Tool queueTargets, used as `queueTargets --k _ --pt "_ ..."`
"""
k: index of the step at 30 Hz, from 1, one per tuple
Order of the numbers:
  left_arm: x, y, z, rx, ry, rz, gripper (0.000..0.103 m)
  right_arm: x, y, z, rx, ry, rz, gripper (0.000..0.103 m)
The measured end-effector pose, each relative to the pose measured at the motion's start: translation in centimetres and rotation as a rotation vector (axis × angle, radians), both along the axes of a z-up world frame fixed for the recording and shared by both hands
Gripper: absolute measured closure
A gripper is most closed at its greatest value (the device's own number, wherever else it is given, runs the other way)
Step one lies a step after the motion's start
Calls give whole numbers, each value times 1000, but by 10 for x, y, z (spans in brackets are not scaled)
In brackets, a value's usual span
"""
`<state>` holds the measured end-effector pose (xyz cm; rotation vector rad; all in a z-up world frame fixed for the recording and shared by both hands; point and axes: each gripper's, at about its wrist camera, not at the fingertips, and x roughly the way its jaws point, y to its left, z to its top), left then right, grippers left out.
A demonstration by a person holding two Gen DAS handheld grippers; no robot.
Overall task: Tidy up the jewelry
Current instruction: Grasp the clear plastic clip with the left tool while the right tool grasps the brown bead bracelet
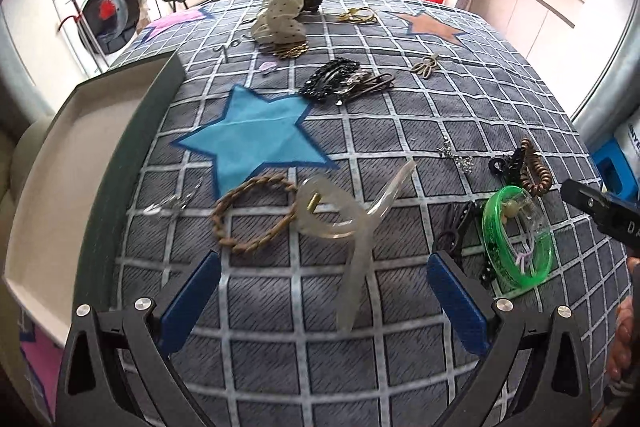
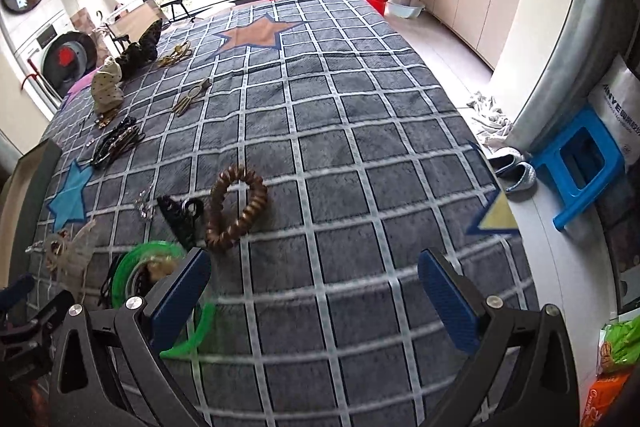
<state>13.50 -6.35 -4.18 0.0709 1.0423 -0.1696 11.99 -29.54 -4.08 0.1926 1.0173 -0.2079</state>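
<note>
Hovering spread and empty: left tongs [image 1: 324, 291] above the translucent, cream-tinted plastic hair clip [image 1: 340, 223] lying between the blue pads. Sitting at ten o'clock of that clip: brown braided cord bracelet [image 1: 252, 219]. Resting at three o'clock: bright green clear plastic bangle [image 1: 518, 237], with a brown coiled hair tie [image 1: 534, 169] beyond. Waiting at nine o'clock: shallow cardboard tray with dark green rim [image 1: 132, 147], holding nothing visible. Hanging equally wide and empty: right tongs [image 2: 314, 295], left pad overlapping the bangle. Lying throughout on the grey checked star-patterned table cloth [image 1: 400, 99]. Risking, by judgement, slippage: smooth curved plastic skidding out under closing pads, or snagging the neighbouring bracelet.
</note>
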Motion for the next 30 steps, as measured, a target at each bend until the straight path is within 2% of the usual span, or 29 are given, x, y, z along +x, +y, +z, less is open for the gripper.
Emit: queueTargets --k 4,6,7,8,10,13,14,16,17,18,19,21,30 --pt "4 -5 -5 -12 -9 -13 0 11 4 -5 -2 7 12 0" --pt "4 -7 -6 -14 -13 -23 6 16 8 -9 -8 14 25 6" --pt "4 -9 -7 -10 -11 -31 14 19 11 -11 -13 21 33 8" --pt "5 -12 -9 -7 -5 -41 16 21 13 -13 -16 25 38 10" --pt "4 -14 -11 -7 6 -49 33 23 16 -15 -16 23 48 13" --pt "3 -15 -13 -7 8 -53 48 24 21 -14 -23 7 61 21" --pt "2 -15 -12 -9 5 -57 61 24 23 -14 -21 3 70 26" --pt "0 -14 -11 -16 1 -62 78 23 26 -13 -8 -7 86 35" --pt "0 -14 -11 -24 5 -64 86 23 27 -12 1 -11 94 44" --pt "0 -13 -10 -35 8 -66 89 23 29 -11 12 -15 104 56" --pt "-1 -13 -9 -37 6 -68 90 23 31 -11 26 -21 119 63" --pt "-4 -13 -7 -44 0 -71 91 23 34 -10 18 -13 126 92" --pt "-25 -6 16 -113 -34 -109 91 2 21 -1 113 -55 103 93"
